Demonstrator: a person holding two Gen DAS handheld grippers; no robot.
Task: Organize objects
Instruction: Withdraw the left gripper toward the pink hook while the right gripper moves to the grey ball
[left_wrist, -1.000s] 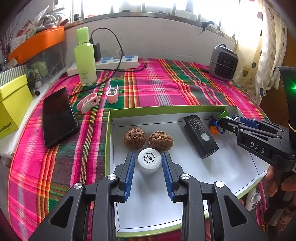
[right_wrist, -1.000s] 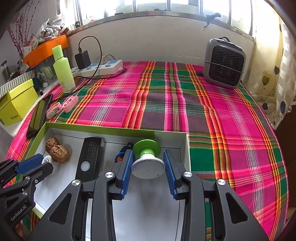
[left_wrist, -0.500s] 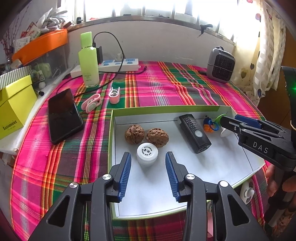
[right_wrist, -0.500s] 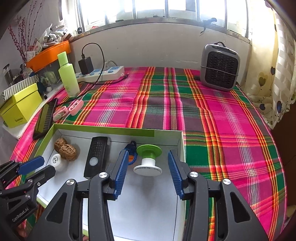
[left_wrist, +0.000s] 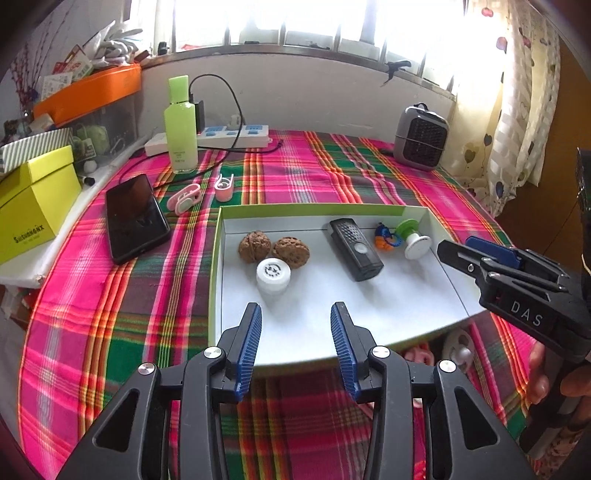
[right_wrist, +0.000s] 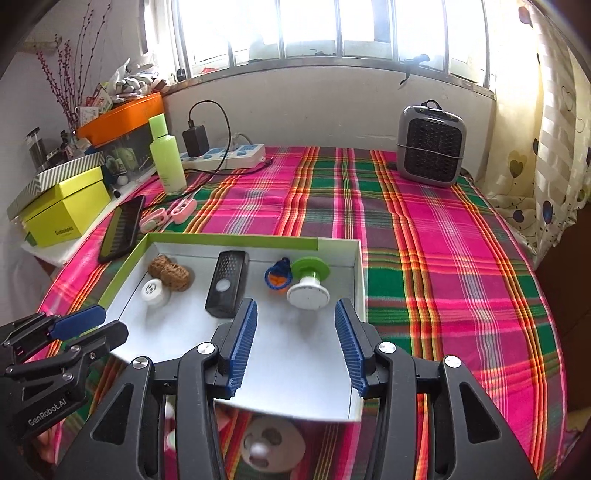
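A white tray with a green rim (left_wrist: 310, 210) lies on the plaid cloth. Inside it sit two walnuts (left_wrist: 255, 246), a white round cap (left_wrist: 273, 275), a black remote (left_wrist: 355, 254), a small blue-and-orange toy (left_wrist: 384, 236) and a green-and-white spool (left_wrist: 413, 238). My left gripper (left_wrist: 295, 314) is open, a short way back from the cap, with nothing between its blue pads. My right gripper (right_wrist: 296, 310) is open too, just behind the spool (right_wrist: 308, 284) and empty. Each gripper shows in the other's view, the right (left_wrist: 480, 254) and the left (right_wrist: 85, 325).
Left of the tray lie a black phone (left_wrist: 135, 218) and two pink clips (left_wrist: 184, 197). A green bottle (left_wrist: 180, 129), a power strip (left_wrist: 236, 134) and a grey heater (left_wrist: 421, 138) stand at the back. A yellow box (left_wrist: 33, 210) sits far left. A white round thing (right_wrist: 271, 443) shows under the tray's near edge.
Both grippers opened and drew back and up. The left let go of the white cap, the right of the green-and-white spool; both things stay in the tray.
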